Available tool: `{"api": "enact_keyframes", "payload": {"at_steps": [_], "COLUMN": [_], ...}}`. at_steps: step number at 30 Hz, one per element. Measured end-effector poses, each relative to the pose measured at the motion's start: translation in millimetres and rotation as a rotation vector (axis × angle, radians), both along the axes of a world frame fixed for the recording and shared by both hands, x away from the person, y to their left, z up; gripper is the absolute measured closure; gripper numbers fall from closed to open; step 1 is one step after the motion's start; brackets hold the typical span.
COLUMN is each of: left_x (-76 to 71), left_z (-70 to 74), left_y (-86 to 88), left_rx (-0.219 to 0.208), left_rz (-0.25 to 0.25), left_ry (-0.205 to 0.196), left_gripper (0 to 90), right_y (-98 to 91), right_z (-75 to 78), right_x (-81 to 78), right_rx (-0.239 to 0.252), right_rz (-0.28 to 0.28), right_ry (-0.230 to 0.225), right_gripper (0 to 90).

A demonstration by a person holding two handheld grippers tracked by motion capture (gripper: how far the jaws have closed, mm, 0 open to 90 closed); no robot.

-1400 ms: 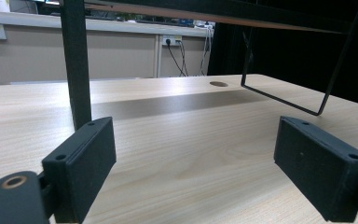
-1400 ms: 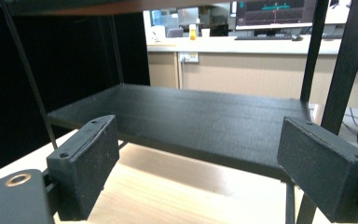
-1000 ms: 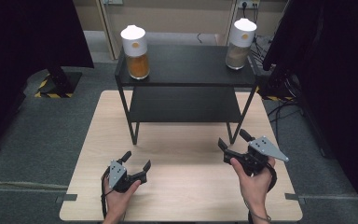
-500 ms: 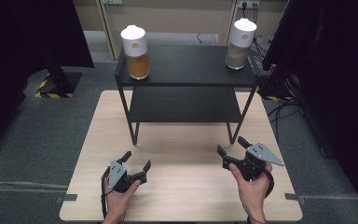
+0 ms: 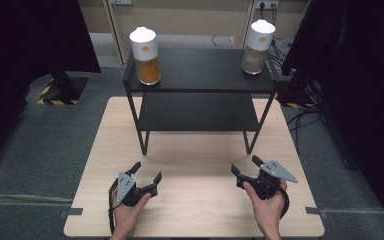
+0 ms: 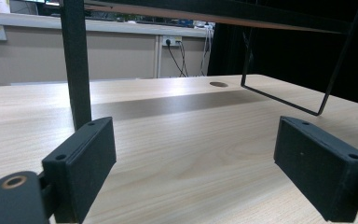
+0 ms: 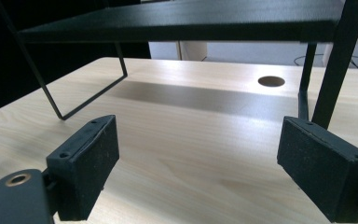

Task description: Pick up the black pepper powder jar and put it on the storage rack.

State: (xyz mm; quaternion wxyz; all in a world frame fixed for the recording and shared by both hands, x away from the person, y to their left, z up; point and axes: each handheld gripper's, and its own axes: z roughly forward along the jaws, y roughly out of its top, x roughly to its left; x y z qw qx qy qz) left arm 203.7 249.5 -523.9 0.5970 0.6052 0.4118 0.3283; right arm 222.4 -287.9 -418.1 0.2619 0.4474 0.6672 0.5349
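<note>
While both jars' labels stay unreadable, left claw [image 5: 146,172] and right claw [image 5: 246,165] gape wide, empty.

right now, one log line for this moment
left gripper open, empty | right gripper open, empty | both over table | two jars on shelf, untouched

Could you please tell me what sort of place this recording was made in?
Probably a lab or test room: a bare wooden table holding a black two-tier shelf, dark curtains at the sides, and wall sockets with cables behind.
</note>
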Motion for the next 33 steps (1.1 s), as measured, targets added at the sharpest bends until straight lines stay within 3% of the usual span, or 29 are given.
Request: {"api": "enact_keyframes", "payload": {"at_steps": [9, 21, 25, 33], "left_x": [0.0, -0.2, -0.2, -0.3], "left_z": [0.0, 0.0, -0.2, 0.0], "left_y": [0.0, -0.4, -0.4, -0.5], "left_rx": [0.000, 0.003, 0.003, 0.007], "left_rz": [-0.001, 0.000, 0.000, -0.001], "left_ry": [0.000, -0.002, -0.003, -0.004], "left_gripper": [12.3, 12.3, 12.3, 12.3], "right_y": [-3.6, -6.8, -5.3, -4.5], "right_z": [-17.7, -42.8, -48.8, -59.8], "right_x": [2.9, -2.5, -5.9, -9.0], "right_rx": [0.020, 0.020, -0.020, -0.035], "right_rz": [0.000, 0.003, 0.004, 0.001], "right_ry": [0.050, 0.040, 0.019, 0.006], "right_gripper": [13.1, 13.1, 13.1, 13.2]}}
